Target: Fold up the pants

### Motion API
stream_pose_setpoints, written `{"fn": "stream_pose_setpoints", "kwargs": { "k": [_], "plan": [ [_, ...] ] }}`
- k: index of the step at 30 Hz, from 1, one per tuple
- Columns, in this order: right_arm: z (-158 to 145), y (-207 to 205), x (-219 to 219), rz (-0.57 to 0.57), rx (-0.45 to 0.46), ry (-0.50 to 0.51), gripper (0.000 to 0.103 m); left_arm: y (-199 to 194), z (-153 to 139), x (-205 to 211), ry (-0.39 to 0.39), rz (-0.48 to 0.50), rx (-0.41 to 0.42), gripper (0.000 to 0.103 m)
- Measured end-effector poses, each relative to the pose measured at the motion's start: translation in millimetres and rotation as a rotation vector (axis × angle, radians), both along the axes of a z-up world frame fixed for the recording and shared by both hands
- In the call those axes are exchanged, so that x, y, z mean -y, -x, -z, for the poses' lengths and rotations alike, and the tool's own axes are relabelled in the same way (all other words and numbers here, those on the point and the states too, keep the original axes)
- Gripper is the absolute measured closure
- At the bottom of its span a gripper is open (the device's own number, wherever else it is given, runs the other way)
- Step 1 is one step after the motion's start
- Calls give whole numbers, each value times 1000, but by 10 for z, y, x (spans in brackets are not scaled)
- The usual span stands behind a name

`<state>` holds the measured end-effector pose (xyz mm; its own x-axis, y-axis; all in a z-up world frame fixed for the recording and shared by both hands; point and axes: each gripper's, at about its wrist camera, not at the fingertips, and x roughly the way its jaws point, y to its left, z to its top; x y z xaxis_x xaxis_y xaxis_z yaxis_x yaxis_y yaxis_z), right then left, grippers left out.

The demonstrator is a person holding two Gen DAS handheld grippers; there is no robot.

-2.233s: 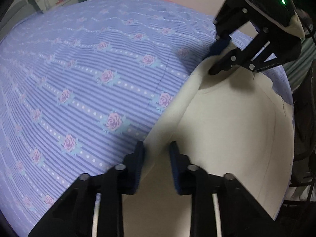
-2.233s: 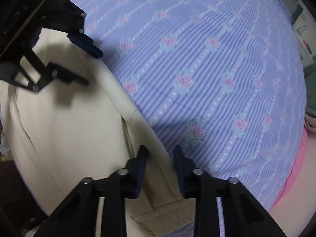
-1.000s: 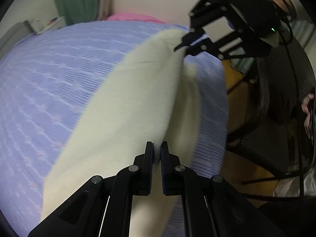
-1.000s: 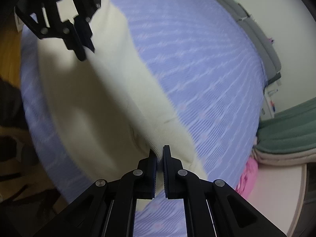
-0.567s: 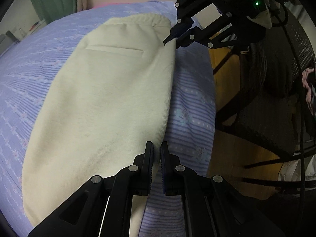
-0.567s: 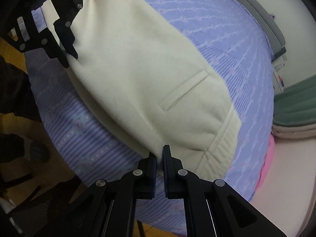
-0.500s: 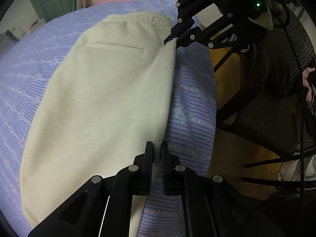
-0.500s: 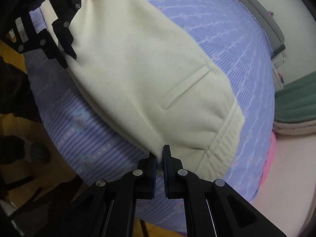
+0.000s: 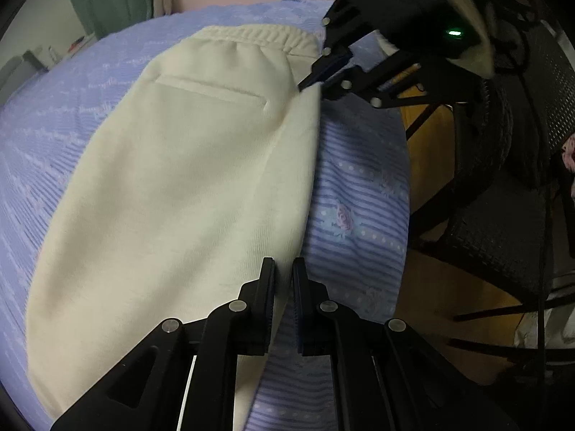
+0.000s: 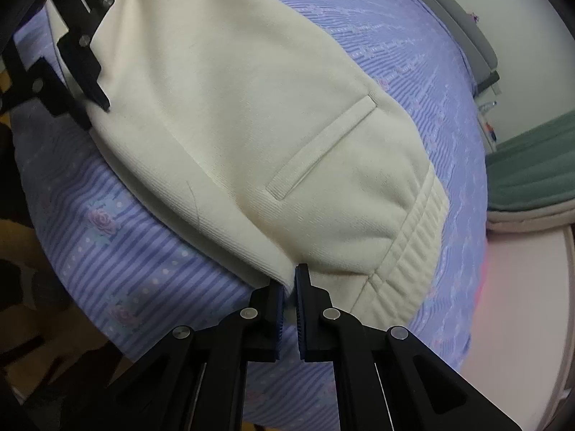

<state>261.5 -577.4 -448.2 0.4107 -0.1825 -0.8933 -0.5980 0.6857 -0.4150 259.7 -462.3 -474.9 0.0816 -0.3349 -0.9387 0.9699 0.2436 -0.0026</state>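
Cream pants lie folded lengthwise on the bed, waistband at the far end and a welt pocket facing up. My left gripper is shut on the pants' right-hand folded edge lower down the leg. My right gripper is shut on the same edge close to the waistband. In the left wrist view the right gripper pinches the edge just below the waistband. In the right wrist view the left gripper shows at upper left on the edge.
The bed has a purple striped sheet with roses; its edge runs just right of the pants. Beyond it are a wooden floor and a dark wicker chair. Green fabric lies past the bed's far side.
Both grippers closed on the pants' edge, lifted it and carried it over, so the pants now lie folded lengthwise near the bed edge. In the last half second they settled slightly.
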Motion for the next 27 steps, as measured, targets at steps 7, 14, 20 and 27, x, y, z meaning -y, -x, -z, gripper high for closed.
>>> {"fn": "stream_pose_setpoints", "kwargs": {
  "k": [7, 14, 20, 27],
  "plan": [
    [-128, 157, -33, -13, 19, -4, 75, 88, -173, -46, 77, -14, 12, 66],
    [-481, 369, -60, 66, 78, -5, 72, 188, -657, -236, 156, -66, 95, 53],
    [-1175, 658, -364, 230, 229, -48, 56, 227, -1299, -739, 192, -236, 193, 51],
    [-1994, 1024, -1084, 368, 400, -171, 49, 270, -1949, -1603, 199, -485, 280, 44]
  ]
}}
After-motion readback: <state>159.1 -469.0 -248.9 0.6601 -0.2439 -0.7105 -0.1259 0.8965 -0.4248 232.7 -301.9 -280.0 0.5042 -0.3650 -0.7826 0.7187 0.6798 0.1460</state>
